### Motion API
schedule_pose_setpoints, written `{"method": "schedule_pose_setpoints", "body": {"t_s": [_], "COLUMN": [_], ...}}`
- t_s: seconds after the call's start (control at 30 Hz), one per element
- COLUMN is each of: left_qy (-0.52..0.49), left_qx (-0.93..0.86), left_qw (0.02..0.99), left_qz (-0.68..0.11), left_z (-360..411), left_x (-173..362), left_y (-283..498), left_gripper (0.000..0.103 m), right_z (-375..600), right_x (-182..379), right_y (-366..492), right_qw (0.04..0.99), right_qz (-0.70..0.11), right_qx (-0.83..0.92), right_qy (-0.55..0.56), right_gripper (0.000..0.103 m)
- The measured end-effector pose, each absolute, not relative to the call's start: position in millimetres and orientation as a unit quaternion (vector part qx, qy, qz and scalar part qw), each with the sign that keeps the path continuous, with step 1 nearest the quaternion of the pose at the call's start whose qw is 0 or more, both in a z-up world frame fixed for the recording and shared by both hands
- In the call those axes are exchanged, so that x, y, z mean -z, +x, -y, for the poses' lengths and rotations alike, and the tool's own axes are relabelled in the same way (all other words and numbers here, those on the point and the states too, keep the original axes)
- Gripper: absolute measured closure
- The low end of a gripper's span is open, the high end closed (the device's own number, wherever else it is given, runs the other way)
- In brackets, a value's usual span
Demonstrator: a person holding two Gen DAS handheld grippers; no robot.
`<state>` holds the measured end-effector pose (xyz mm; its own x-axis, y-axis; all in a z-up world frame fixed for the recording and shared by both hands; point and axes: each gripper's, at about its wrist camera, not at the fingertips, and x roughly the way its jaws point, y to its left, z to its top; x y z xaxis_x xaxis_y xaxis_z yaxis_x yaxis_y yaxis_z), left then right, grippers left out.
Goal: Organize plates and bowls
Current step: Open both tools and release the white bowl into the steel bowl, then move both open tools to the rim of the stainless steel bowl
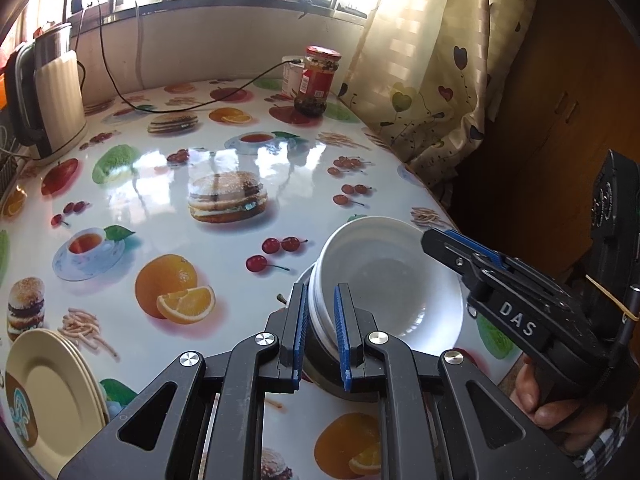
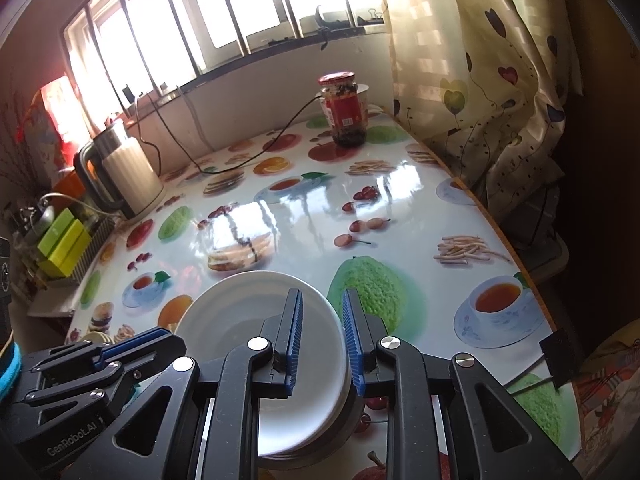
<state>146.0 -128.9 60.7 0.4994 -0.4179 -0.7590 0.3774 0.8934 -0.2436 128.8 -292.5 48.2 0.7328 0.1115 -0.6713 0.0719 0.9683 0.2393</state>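
Both tongs pinch the bowls' rim: left tongs (image 1: 322, 334) on one side, right tongs (image 2: 320, 344) opposite. Bowls (image 1: 392, 284) sit stacked on the surface (image 1: 224, 160), plates (image 1: 48, 392) well apart.

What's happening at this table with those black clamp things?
A person holds a two-finger gripper in each hand to tidy dishes. The left gripper has its jaws astride the rim of the stacked white ceramic bowls, and the right gripper straddles the opposite rim. A stack of cream plates waits on the fruit-print table.
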Motion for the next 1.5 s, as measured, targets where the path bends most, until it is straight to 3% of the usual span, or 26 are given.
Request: {"method": "schedule_pose_setpoints", "body": {"t_s": [0.47,0.8,0.93,1.5], "left_qy": [0.026,0.01,0.003,-0.062], "left_qx": [0.178,0.18,0.184,0.204], "left_qw": [0.906,0.906,0.904,0.874], "left_qz": [-0.383,-0.384,-0.385,-0.437], "left_z": [109.2,95.5,91.6,77.0], "left_x": [-71.2,-59.8,-54.0,-18.5], "left_y": [123.5,114.2,111.2,128.7], "left_gripper": [0.087,0.07,0.068,0.063], "right_z": [301.7,315.2,322.0,334.0], "right_x": [-62.8,-55.1,-45.4,1.1], "right_y": [85.0,58.2,49.6,47.9], "right_qw": [0.932,0.933,0.931,0.913], "right_qz": [-0.331,-0.322,-0.327,-0.359], "right_qx": [0.006,0.022,0.027,0.021], "right_qy": [0.15,0.162,0.16,0.193], "right_gripper": [0.066,0.062,0.055,0.053]}}
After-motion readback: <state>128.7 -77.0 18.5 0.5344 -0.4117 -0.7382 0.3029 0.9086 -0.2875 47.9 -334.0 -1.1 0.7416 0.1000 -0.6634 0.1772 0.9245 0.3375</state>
